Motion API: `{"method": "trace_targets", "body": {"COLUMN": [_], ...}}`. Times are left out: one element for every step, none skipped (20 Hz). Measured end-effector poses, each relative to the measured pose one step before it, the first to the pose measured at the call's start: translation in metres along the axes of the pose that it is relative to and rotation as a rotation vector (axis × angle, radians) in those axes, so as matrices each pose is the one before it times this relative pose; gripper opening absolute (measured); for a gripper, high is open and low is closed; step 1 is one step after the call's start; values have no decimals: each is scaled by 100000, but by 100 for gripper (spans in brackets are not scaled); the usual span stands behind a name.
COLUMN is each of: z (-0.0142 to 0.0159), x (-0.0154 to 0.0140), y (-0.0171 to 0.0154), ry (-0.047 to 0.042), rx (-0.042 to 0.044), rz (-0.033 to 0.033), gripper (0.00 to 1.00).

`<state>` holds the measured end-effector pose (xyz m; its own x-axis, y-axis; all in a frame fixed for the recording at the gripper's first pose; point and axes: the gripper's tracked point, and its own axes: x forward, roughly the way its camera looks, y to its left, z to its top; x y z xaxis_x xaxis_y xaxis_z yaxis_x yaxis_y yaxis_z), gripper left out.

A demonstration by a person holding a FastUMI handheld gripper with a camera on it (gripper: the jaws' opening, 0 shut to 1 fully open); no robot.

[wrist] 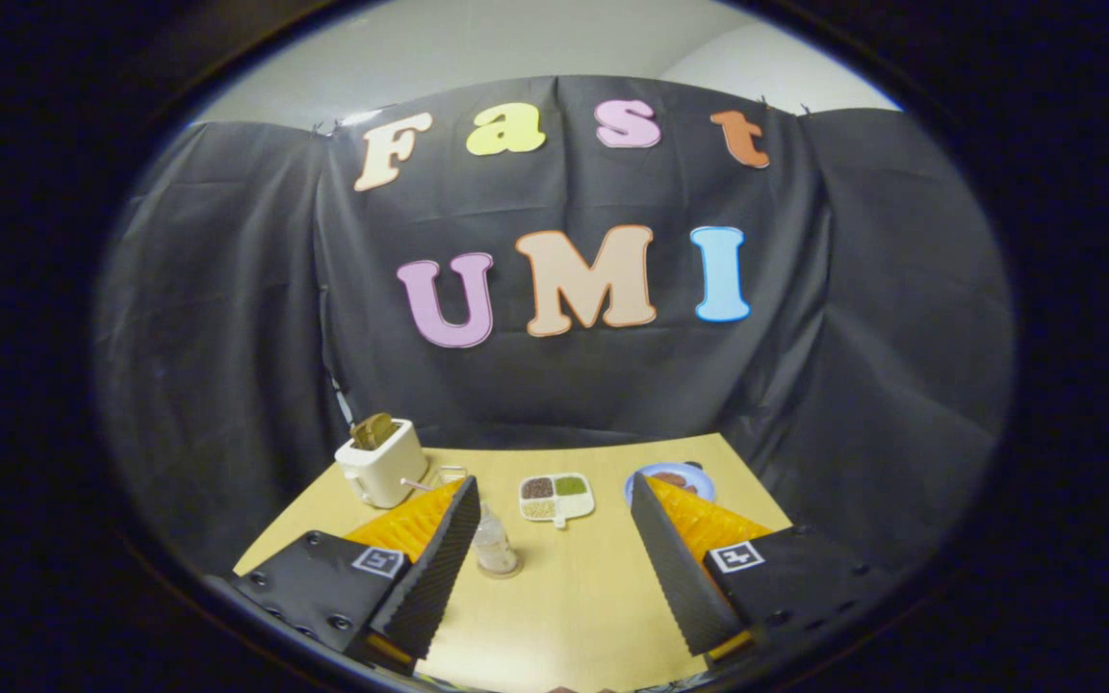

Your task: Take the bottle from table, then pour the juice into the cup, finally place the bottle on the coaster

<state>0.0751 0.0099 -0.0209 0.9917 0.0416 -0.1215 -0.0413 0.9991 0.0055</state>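
Gripper view: my gripper (550, 568) hangs wide open and empty above the near table (574, 616), bottle (494, 545) upright on what may be the coaster, just inside the left finger; cup (449, 475) far left by toaster (381, 462).
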Motion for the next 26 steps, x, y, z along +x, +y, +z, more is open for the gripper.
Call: {"method": "trace_targets", "body": {"z": [213,17,66,42,-217,-13,-24,51,55,39,-95,5,-115,-120,-55,-28,35,89,98,-274,-117,47,333,93,38,54], "x": [-339,-291,-339,-213,-95,-254,-323,-272,-263,-259,-164,-205,-310,-271,-174,-126,-331,-204,-146,-118,-172,-62,-84,-21,-90,-5], "y": [-287,-145,-31,-124,-370,-293,-198,-65,-61,-203,-262,-336,-185,-279,-155,-138,-152,-209,-257,-449,-342,-281,-279,-311,-281,-263], "ry": [-637,69,-332,-175,0,-34,11,-237,-280,-279,-128,-147,-83,30,-78,8,-83,-394,-527,-312,-258,-252,-340,-413,-227,-94], "rx": [-91,546,797,396,-86,-275,-67,185,148,-299,-694,-769,-935,-795,-545,-166,-60,-73,-200,-291,-321,-415,-502,-585,-532,-584], "rz": [-432,60,700,376,-159,-154,56,407,336,271,-34,-142,45,-38,283,366,465,434,473,238,170,317,180,180,248,411], "gripper": [98,98,98,98,98,98,98,98,98,98,98,98,98,98,98,98,98,98,98,98,98,98,98,98,98,98]}}
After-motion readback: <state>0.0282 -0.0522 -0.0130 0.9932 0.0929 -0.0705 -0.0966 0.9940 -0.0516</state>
